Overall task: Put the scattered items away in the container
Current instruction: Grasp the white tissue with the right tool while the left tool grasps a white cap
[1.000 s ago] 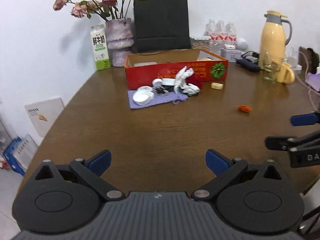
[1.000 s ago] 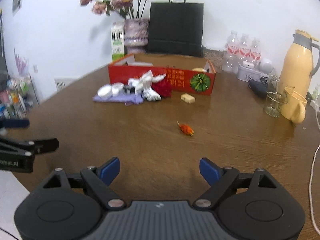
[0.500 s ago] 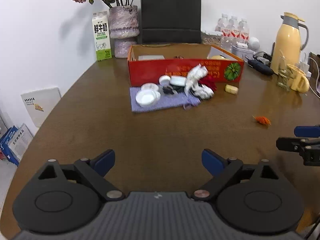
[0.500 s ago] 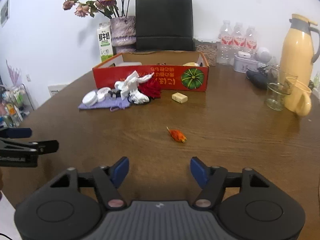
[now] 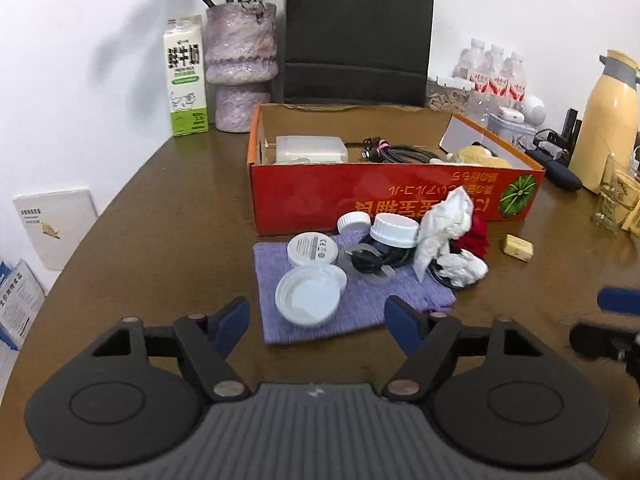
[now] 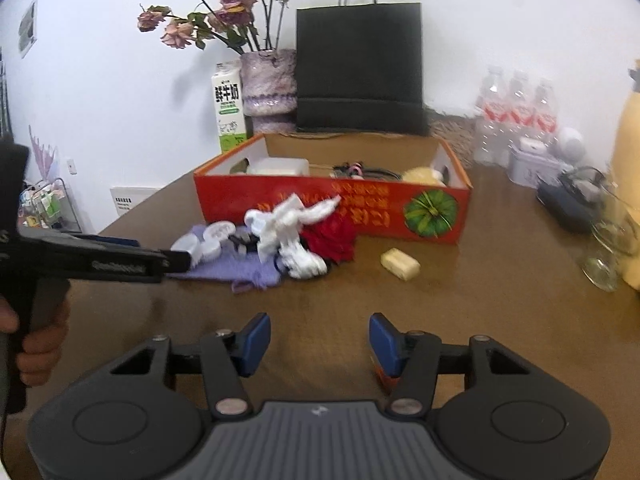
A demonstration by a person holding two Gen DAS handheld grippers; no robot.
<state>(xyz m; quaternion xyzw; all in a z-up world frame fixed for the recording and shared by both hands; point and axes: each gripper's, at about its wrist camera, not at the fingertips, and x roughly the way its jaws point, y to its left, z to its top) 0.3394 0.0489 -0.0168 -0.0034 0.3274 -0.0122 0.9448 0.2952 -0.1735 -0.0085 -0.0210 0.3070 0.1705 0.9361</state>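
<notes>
1. The left gripper (image 5: 316, 318) hovers low over the wooden table (image 5: 160, 220) with its blue-padded jaws apart and closing; nothing is pinched. The near edge of a purple cloth (image 5: 360, 304) and a white open lid (image 5: 310, 295) lie just beyond the gap between the pads.
2. The right gripper (image 6: 319, 340) is to the right of it, jaws also apart and closing, with only bare table in the gap. A small orange scrap (image 6: 387, 378) peeks out just under its right pad; whether the pad touches it cannot be told.
3. In the right wrist view the left gripper comes in from the left edge, with a hand (image 6: 38, 344) around its grip.
4. On the purple cloth beyond the open lid lie a flat white round case (image 5: 313, 249), a black cable bundle (image 5: 374, 260), and two white caps (image 5: 394, 230).
5. Right of these sit crumpled white tissue (image 5: 444, 228) and a red flower (image 5: 474, 236), partly off the cloth.
6. Farther right, alone on the table, lies a small yellowish block (image 5: 519, 247).
7. The red cardboard box (image 5: 360, 204) stands open just behind the pile; inside are a white plastic container (image 5: 312, 149), a coiled black cable (image 5: 400, 154) and something pale yellow (image 5: 476, 156).
8. Behind the box, against the wall, stand a milk carton (image 5: 185, 76), a purple vase (image 5: 242, 64) with dried flowers, and a black paper bag (image 5: 358, 36).
</notes>
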